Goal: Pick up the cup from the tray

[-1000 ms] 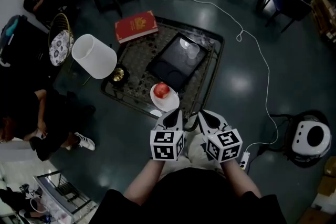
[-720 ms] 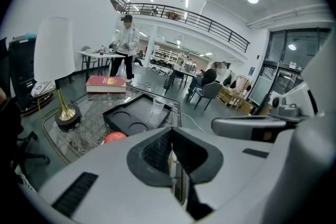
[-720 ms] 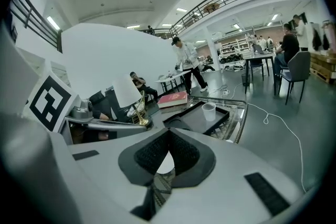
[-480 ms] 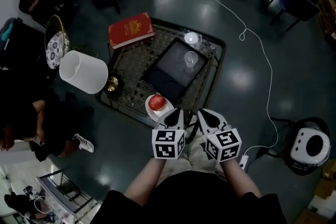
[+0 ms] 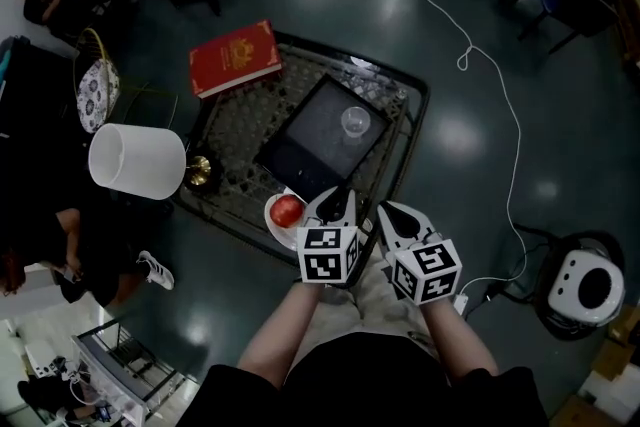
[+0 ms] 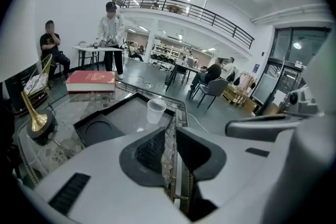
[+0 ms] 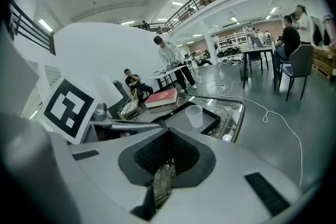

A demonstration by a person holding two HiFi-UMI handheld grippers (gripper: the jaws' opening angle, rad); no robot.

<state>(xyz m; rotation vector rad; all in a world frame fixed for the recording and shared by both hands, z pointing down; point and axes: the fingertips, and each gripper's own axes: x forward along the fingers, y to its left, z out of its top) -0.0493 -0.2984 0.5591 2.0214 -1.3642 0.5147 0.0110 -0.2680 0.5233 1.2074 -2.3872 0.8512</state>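
A low bench (image 5: 240,115) with a patterned top is seen. A black tray (image 5: 305,135) is laid on it. A white lamp shade (image 5: 137,161) is placed at its left edge and a red book (image 5: 233,58) at its far left corner. The left tool (image 5: 337,198) is held over the near edge; its jaws are opening, with nothing between them. Just beside it, the right tool (image 5: 390,212) is pressed together, empty. A plate (image 5: 272,223) with an apple (image 5: 287,210) is near them. The cup (image 5: 354,122) is stood upright on the tray, well apart from both tools.
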